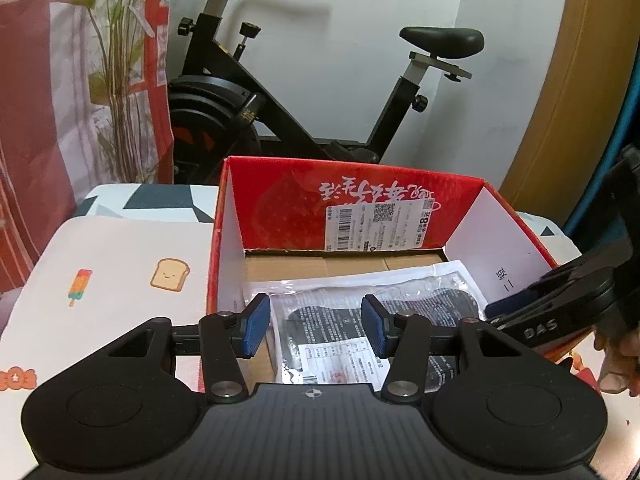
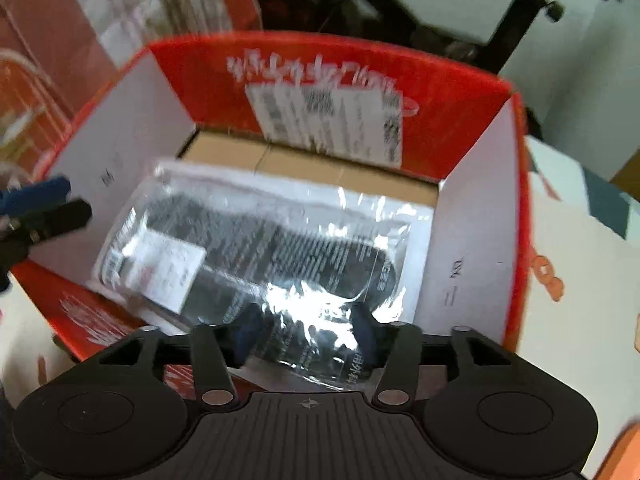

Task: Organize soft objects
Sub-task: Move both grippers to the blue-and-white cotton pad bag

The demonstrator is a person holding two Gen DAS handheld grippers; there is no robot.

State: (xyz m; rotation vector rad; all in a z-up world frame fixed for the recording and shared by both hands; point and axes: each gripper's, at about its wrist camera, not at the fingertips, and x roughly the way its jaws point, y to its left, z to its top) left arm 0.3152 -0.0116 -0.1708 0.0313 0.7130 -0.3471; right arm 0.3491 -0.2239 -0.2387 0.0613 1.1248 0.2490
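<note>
A clear plastic packet (image 1: 332, 320) holding a flat black soft item and a printed sheet lies on the brown bottom of an open red cardboard box (image 1: 280, 200). My left gripper (image 1: 316, 326) hovers over the box's near edge, blue pads apart, with nothing between them. In the right wrist view, which is blurred, the packet (image 2: 256, 240) lies slanted in the box (image 2: 192, 72). My right gripper (image 2: 306, 334) is open at the packet's near end, and the crinkled plastic lies between its fingers without being pinched. The left gripper's fingertips (image 2: 44, 204) show at the left edge.
The box stands on a white cloth (image 1: 120, 272) printed with toast and a popsicle. Behind it are a black exercise bike (image 1: 280, 92), a leafy plant (image 1: 116, 80) and a red-and-white curtain. A wooden panel (image 1: 580, 80) rises at the right. A hand (image 1: 616, 364) holds the right gripper.
</note>
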